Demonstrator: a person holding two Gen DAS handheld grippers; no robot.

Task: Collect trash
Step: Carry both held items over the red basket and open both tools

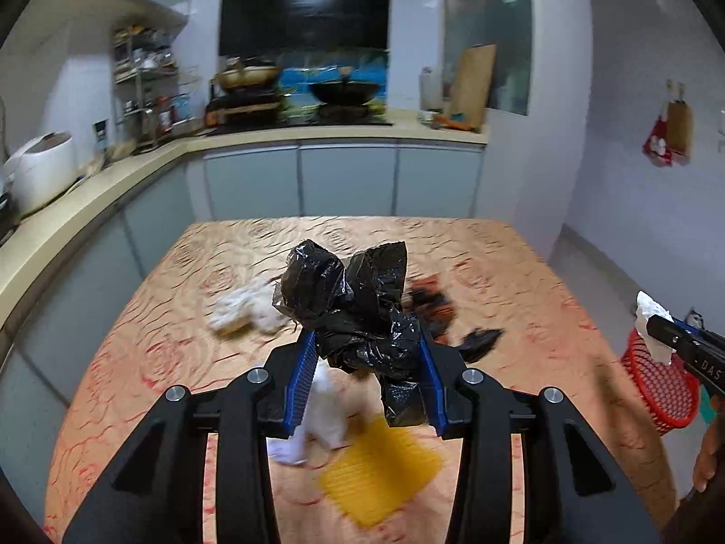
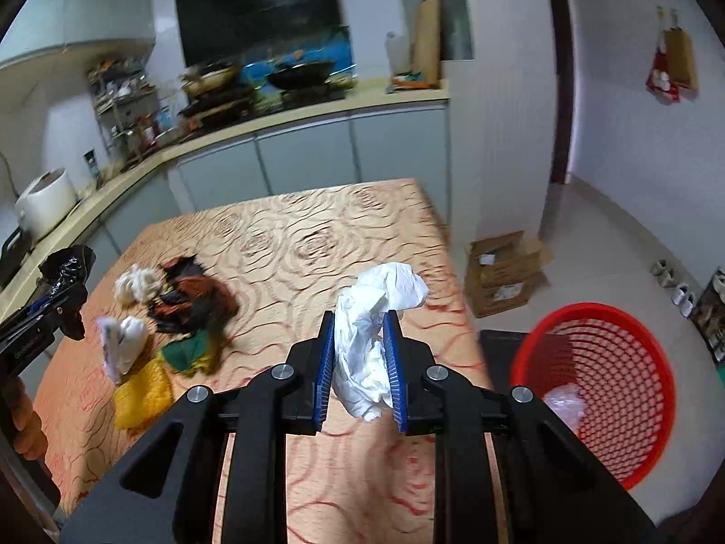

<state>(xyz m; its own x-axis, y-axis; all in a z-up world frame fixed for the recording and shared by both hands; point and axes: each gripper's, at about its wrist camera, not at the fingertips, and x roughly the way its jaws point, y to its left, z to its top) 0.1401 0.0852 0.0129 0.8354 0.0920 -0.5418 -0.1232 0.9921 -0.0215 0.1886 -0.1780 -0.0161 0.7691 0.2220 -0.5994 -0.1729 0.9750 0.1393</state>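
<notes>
Nearest, left gripper (image 1: pixel 367 353) fingers clamp a crumpled black plastic bag (image 1: pixel 353 308) above the surface (image 1: pixel 521 272). Right gripper (image 2: pixel 360 353) fingers clamp a white tissue wad (image 2: pixel 376 331); red basket (image 2: pixel 634 390) stands right, on the floor.

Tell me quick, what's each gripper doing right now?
Left gripper: closed on a crumpled black plastic bag.
Right gripper: closed on a crumpled white paper.
</notes>
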